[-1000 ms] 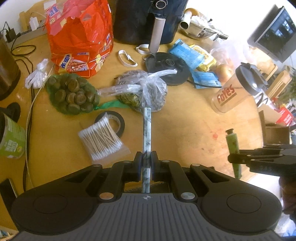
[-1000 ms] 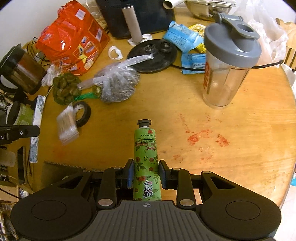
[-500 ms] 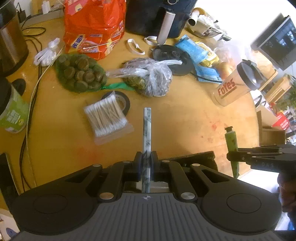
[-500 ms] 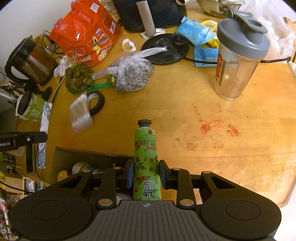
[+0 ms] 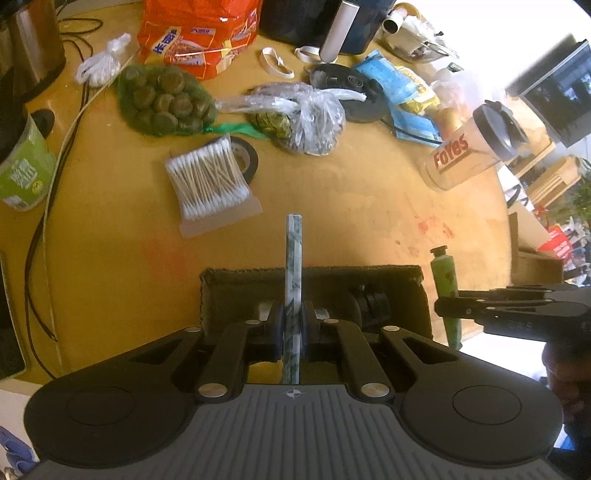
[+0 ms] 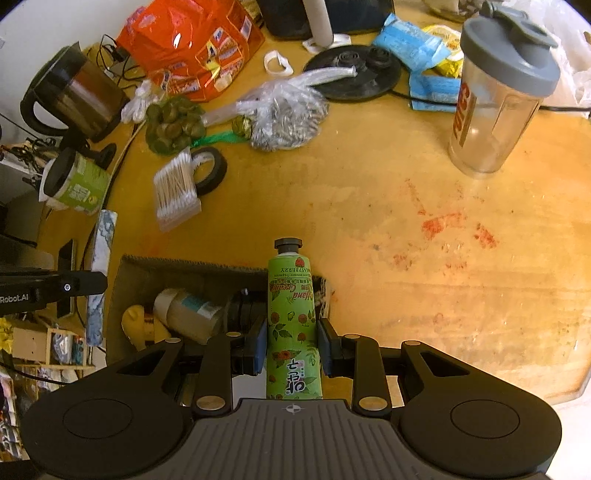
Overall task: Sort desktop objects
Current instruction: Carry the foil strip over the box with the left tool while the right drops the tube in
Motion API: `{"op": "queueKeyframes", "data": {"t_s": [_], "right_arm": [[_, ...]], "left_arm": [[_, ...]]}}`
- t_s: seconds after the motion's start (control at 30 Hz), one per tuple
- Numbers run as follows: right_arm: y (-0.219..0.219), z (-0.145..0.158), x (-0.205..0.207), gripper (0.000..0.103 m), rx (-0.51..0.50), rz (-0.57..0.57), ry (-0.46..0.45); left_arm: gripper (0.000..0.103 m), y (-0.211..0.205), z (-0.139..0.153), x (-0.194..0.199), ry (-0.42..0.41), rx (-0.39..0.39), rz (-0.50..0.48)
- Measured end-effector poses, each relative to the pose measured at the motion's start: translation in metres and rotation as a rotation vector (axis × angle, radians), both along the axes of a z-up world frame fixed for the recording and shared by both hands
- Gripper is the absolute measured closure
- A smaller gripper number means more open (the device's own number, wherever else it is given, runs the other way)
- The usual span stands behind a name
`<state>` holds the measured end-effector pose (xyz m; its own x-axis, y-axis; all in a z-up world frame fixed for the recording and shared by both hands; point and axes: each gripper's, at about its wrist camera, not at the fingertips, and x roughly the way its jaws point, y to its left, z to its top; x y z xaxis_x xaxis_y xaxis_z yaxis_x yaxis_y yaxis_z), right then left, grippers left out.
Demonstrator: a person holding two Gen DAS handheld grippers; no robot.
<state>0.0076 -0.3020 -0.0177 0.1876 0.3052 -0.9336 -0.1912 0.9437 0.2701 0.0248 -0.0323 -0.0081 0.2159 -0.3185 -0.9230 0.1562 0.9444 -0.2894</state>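
A: Item one?
B: Hand cream tube, green with red berry print and a dark grey cap, lying clamped in the right claw, cap pointing forward over the far rim of the felt box.

A: Item two?
B: Marbled stick, pale grey-green with dark veining, thin and straight; the left claw is gripping it tight, and it is hanging above the same box.

A: Box contents?
B: A tape roll, something yellow and a dark object, partly hidden.

A: Beyond, on the worktop?
B: Cotton swabs leaning on black tape, a netted bag of green fruit, a shaker bottle, an orange snack bag.
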Motion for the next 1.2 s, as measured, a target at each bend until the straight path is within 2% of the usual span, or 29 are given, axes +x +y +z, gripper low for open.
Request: {"op": "queueKeyframes", "data": {"t_s": [0.43,0.6,0.83,0.87,0.9,0.93,0.97,1.07,1.2], "right_arm": [[0.010,-0.009,-0.009,0.072,-0.019,0.017,0.039],[0.012,-0.010,-0.009,0.072,-0.030,0.015,0.041],[0.015,-0.013,-0.010,0.071,-0.043,0.006,0.045],[0.016,-0.014,-0.010,0.068,-0.051,0.006,0.043],[0.017,-0.014,-0.010,0.059,-0.062,0.004,0.042],[0.018,-0.014,-0.009,0.040,-0.074,0.002,0.041],[0.017,-0.013,-0.009,0.029,-0.079,-0.001,0.032],[0.015,-0.010,-0.008,0.017,-0.086,-0.012,0.009],[0.010,-0.009,-0.004,0.009,-0.085,-0.027,0.007]], "left_arm": [[0.093,-0.005,-0.004,-0.007,0.017,-0.025,-0.009],[0.093,-0.005,-0.006,-0.008,0.024,0.016,0.008],[0.093,-0.007,-0.010,-0.010,0.046,0.019,0.000],[0.093,-0.008,-0.010,-0.010,0.047,0.018,-0.003],[0.093,-0.008,-0.010,-0.010,0.048,0.017,-0.007],[0.093,-0.008,-0.010,-0.010,0.048,0.016,-0.009],[0.093,-0.009,-0.010,-0.010,0.049,0.015,-0.010],[0.093,-0.009,-0.010,-0.010,0.051,0.014,-0.015],[0.093,-0.009,-0.011,-0.010,0.054,0.014,-0.021]]}}
